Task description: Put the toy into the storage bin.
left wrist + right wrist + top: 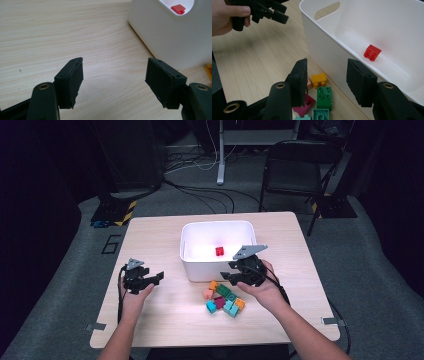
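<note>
Right tongs (325, 82) gaping, nothing held, hovering over pile of small plastic bricks; green studded brick (324, 97) directly below, white plastic bin (322, 43) beside. Step: reaching for next brick. Next: descend, close on green brick. Left tongs (115, 83) gaping, idle over bare light wooden tabletop (50, 37).

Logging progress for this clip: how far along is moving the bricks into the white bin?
Barely started. Done: one red brick lies inside the white bin. In hand: nothing; the right gripper hangs with open, empty jaws over the pile of bricks by the bin's front wall, nearest the green brick. The left gripper is open over bare table. Left: the whole pile.
</note>
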A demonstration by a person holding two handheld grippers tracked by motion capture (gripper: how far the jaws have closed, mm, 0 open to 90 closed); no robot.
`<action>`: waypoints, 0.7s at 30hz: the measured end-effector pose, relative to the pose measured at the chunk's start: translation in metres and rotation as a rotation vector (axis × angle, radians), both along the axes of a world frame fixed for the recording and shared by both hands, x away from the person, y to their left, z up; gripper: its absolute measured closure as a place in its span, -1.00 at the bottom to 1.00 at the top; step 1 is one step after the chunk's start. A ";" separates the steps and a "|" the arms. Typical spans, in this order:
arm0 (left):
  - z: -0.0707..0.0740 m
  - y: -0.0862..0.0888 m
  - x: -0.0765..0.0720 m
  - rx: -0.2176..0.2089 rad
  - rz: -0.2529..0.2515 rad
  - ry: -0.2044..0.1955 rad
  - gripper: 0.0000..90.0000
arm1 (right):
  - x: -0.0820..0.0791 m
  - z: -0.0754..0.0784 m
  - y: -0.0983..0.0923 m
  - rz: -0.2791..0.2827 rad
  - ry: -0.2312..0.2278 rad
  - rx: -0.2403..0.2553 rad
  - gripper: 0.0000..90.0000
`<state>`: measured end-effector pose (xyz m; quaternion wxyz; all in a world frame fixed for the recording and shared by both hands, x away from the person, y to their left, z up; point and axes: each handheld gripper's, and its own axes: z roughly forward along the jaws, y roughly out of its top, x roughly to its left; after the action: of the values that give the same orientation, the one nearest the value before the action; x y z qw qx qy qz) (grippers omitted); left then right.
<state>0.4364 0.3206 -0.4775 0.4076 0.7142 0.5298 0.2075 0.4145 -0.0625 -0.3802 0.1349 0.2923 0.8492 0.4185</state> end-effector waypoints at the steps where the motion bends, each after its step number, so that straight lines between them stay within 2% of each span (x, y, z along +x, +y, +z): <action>1: 0.000 0.000 0.000 -0.001 0.000 0.002 -0.33 | -0.001 -0.003 -0.001 -0.002 0.004 -0.001 0.14; 10: -0.001 0.000 0.000 -0.001 0.004 -0.003 -0.33 | -0.004 -0.037 -0.008 -0.022 0.028 -0.006 0.19; 21: -0.001 0.000 0.000 0.003 0.001 0.002 -0.33 | -0.005 -0.069 -0.013 -0.043 0.048 -0.030 0.19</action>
<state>0.4366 0.3208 -0.4781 0.4057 0.7149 0.5302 0.2078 0.4095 -0.0751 -0.4489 0.1279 0.3185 0.8519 0.3955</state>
